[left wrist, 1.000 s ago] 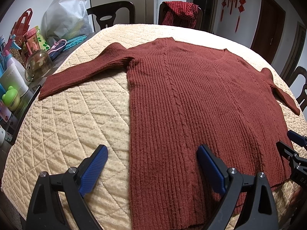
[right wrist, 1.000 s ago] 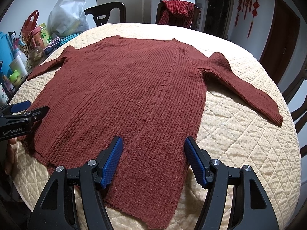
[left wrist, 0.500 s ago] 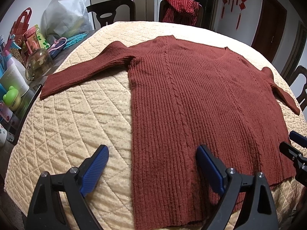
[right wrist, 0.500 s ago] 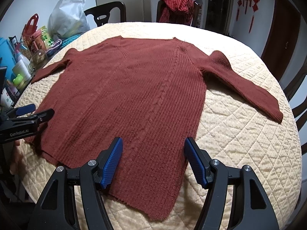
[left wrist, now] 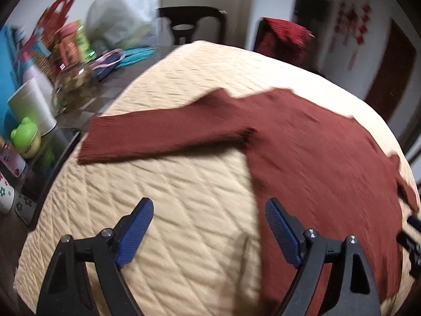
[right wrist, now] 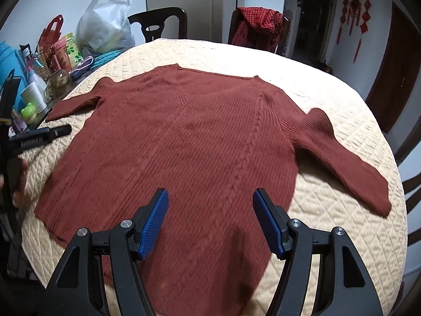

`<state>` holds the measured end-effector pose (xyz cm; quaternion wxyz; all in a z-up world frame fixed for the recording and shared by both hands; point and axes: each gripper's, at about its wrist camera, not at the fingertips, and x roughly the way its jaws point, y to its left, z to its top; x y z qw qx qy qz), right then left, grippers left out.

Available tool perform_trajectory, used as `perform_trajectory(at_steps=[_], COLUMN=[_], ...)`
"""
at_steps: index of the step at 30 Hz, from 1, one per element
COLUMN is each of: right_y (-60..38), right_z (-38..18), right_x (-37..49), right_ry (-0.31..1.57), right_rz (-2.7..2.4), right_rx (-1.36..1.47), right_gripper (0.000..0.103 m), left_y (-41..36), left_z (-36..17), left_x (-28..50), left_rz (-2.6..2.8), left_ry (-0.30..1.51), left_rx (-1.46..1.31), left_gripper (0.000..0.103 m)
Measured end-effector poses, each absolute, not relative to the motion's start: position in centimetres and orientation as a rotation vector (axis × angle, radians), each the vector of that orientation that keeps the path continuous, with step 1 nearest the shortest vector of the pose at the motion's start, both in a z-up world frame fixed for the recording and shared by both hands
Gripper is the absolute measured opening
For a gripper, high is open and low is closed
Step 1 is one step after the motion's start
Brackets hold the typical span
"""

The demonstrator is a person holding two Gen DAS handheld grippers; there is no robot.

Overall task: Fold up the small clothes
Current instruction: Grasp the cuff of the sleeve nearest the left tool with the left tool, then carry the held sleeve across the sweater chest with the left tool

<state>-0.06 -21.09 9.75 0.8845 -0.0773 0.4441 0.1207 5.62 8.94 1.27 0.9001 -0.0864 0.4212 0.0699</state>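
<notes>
Round table under a quilted cream cover, filling both views. Rust-red knitted sweater spread flat on it, front down toward the near rim, neckline toward the far side, both sleeves thrown out sideways. Hem just short of the near table rim, slightly wavy at the left corner.

Right gripper hanging over the hem region, angled down; blue pads wide apart, nothing between them but the knit below, no pinch. Left gripper hovering over bare quilt just beside the sweater's side seam, jaws spread and just been closing a little, nothing between them. Right-hand blue pad of it over the sweater's edge, left-hand pad over cream cover. Left view smeared with motion blur. Same gripper seen from the right camera at the far left, black finger over the quilt, a bit of hand behind it.

Left sleeve lying straight, cuff near the table's left rim. Right sleeve bent down toward the right rim, cuff still on the cover. Open quilt all round the far side and to the right.

Beyond the left rim: clutter of bottles, a green frog toy, a white plastic bag. Farther back, two dark chairs, one draped in red checked cloth; red hanging ornaments on the wall.
</notes>
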Motion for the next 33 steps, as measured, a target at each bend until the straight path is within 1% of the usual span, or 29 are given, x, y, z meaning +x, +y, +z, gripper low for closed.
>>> perform_trajectory(at_steps=[7, 11, 13, 14, 15, 16, 19, 20, 21, 23, 24, 28, 33], right_y=[-20.7, -20.7, -20.8, -20.8, -20.9, -20.9, -21.1, -21.2, -21.3, -21.5, -21.6, -21.9, -22.2], right_z=[9.0, 8.5, 8.2, 8.1, 7.9, 7.8, 7.4, 7.4, 7.3, 7.3, 7.4, 7.3, 7.6], right_x=[1.7, 2.5, 2.7, 2.7, 2.8, 2.9, 2.9, 2.9, 2.9, 2.8, 2.7, 2.5, 2.2], right_ry=[0.938, 0.946, 0.949, 0.952, 0.956, 0.959, 0.967, 0.969, 0.969, 0.968, 0.967, 0.965, 0.961], right_rz=[0.277, 0.287, 0.291, 0.292, 0.293, 0.294, 0.298, 0.298, 0.298, 0.297, 0.296, 0.294, 0.286], right_rx=[-0.163, -0.153, -0.146, -0.142, -0.139, -0.137, -0.126, -0.123, -0.119, -0.111, -0.108, -0.098, -0.093], right_gripper=[0.067, 0.067, 0.067, 0.067, 0.067, 0.067, 0.067, 0.067, 0.067, 0.067, 0.067, 0.067, 0.067], left_y=[16.5, 19.1, 19.9, 19.8, 19.7, 19.6, 19.1, 19.0, 19.1, 18.9, 18.5, 16.5, 11.6], left_z=[0.4, 0.1, -0.1, -0.2, -0.2, -0.2, -0.2, -0.1, 0.0, 0.5, 1.0, 3.8, 8.1], left_x=[7.5, 8.2, 8.8, 9.0, 9.3, 9.8, 10.8, 11.0, 11.1, 11.6, 11.7, 12.0, 13.1], left_rz=[0.291, 0.341, 0.364, 0.378, 0.398, 0.423, 0.432, 0.409, 0.389, 0.356, 0.341, 0.252, 0.089], left_ry=[0.877, 0.865, 0.862, 0.861, 0.863, 0.871, 0.868, 0.866, 0.866, 0.863, 0.855, 0.795, 0.718], left_rx=[-0.371, -0.443, -0.443, -0.424, -0.394, -0.36, -0.281, -0.285, -0.294, -0.292, -0.281, -0.242, -0.183], left_gripper=[0.085, 0.084, 0.082, 0.079, 0.073, 0.069, 0.048, 0.034, 0.022, 0.016, 0.015, 0.014, 0.014])
